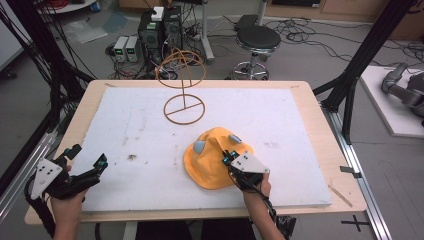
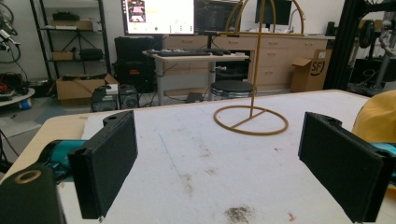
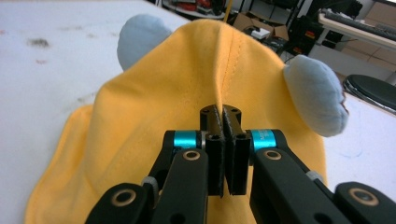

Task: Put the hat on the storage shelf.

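A yellow hat [image 1: 210, 160] with two grey ears lies on the white foam board [image 1: 140, 145], right of centre. My right gripper [image 1: 231, 158] is shut on a fold of the yellow hat's fabric [image 3: 219, 84] along its middle seam; the grey ears [image 3: 315, 95] sit to either side. My left gripper [image 1: 89, 159] rests at the board's near left corner, open, with nothing between its black pads [image 2: 109, 163]. A gold wire hat stand [image 1: 184, 85] rises upright at the back centre, and its ring base [image 2: 251, 120] is seen in the left gripper view.
The board lies on a wooden table [image 1: 330, 150]. Dark smudges [image 1: 132, 157] mark the foam near the left gripper. A stool [image 1: 257, 42] and computer boxes [image 1: 160, 30] stand on the floor beyond the table's far edge.
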Tool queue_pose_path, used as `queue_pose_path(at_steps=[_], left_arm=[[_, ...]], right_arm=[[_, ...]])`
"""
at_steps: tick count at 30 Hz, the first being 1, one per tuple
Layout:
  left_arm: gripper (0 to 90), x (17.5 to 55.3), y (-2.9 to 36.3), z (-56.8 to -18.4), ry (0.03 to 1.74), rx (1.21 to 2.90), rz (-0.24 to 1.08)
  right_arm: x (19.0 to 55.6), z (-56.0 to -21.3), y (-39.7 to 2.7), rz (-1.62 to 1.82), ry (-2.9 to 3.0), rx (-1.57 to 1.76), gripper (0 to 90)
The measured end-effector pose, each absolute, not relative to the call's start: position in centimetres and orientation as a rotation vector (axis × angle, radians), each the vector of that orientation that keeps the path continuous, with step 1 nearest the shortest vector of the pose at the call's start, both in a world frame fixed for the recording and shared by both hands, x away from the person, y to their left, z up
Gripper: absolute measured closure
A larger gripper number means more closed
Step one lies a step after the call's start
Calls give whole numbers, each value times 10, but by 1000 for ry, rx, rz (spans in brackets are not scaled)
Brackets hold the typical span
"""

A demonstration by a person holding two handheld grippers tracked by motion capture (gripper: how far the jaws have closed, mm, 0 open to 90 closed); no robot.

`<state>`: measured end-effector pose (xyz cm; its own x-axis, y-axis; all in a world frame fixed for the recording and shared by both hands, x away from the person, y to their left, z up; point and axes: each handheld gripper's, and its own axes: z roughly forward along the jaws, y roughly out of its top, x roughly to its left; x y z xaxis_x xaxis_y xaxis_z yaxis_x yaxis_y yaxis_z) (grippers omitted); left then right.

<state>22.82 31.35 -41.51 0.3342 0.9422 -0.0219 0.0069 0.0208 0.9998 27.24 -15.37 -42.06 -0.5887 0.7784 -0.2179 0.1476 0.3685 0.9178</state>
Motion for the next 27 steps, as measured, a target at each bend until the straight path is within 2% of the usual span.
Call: queue_pose_path(at_steps=[16, 27], left_arm=[[122, 229, 313, -416, 973, 1338, 940], [122, 229, 315, -417, 976, 1338, 944]], right_arm=[[275, -384, -174, 1474, 1805, 891, 892], [286, -342, -183, 1621, 1649, 917, 890]])
